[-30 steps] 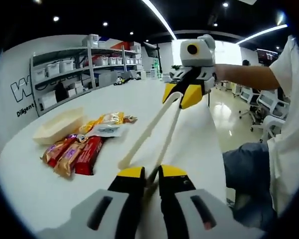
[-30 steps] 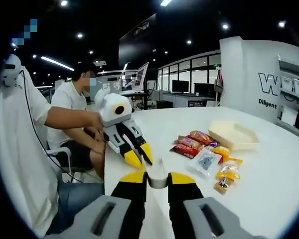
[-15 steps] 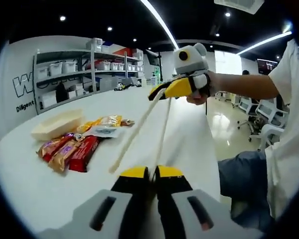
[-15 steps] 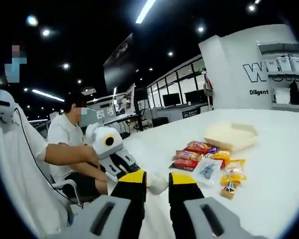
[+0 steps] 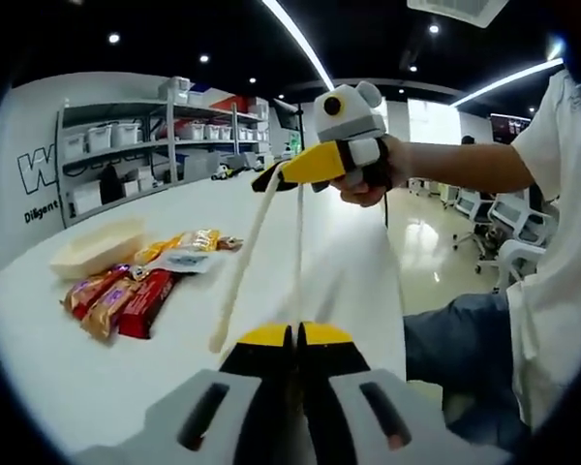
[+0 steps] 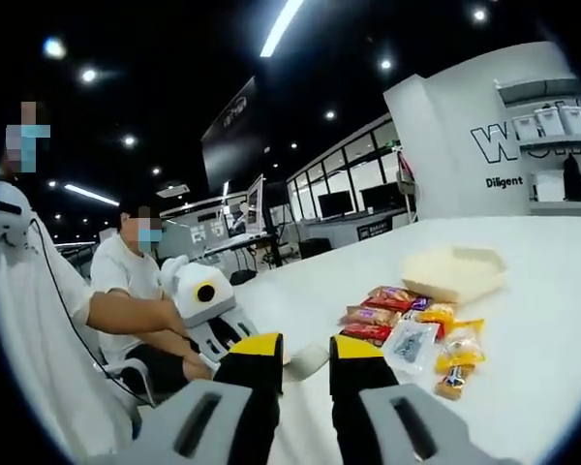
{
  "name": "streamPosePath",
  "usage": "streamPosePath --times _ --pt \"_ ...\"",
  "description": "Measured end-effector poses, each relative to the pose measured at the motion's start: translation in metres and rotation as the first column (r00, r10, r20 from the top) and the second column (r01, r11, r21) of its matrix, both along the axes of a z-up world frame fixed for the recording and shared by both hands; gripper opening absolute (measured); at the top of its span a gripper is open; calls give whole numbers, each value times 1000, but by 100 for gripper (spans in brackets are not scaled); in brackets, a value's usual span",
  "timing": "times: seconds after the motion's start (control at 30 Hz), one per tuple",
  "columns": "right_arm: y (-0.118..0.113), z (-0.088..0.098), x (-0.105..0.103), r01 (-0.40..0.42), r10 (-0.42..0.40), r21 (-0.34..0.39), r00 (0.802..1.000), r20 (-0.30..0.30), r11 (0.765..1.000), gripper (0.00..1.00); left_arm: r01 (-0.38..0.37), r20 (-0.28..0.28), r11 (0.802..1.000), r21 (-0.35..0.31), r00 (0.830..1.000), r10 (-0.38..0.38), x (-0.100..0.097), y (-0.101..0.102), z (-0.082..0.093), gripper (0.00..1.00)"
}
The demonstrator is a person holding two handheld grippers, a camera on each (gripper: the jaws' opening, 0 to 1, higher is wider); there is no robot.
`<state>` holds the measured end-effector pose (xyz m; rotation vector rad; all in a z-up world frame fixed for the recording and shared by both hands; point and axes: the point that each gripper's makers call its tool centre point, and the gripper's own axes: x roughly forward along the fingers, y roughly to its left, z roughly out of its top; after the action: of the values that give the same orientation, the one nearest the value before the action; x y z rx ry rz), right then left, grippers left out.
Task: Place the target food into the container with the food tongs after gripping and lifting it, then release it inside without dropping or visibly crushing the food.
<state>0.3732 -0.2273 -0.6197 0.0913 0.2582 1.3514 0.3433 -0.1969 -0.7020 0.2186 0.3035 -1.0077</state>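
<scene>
Left tool (image 5: 295, 339) clenched on the hinge end of the cream food tongs (image 5: 261, 242), jaws pressed together. Right tool (image 5: 286, 174) grips the tongs further up the arms, lifted above the white desk (image 5: 107, 378); in the right gripper view its own jaws (image 6: 295, 351) stand slightly apart around the cream tong piece. Beyond, snack packets (image 5: 126, 295) lie in a loose cluster on the desk, red and brown bars nearest, clear and yellow packs behind. Cream container (image 5: 97, 247) sits just past them, nothing visible inside. Shelving (image 5: 165, 136) with bins far back
</scene>
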Motion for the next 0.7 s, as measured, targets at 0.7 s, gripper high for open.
streamPosePath --times 0.7 --pt "7 21 -14 -41 41 -19 999 7 999 12 63 -37 995 -83 997 -66 -13 -15 9 2"
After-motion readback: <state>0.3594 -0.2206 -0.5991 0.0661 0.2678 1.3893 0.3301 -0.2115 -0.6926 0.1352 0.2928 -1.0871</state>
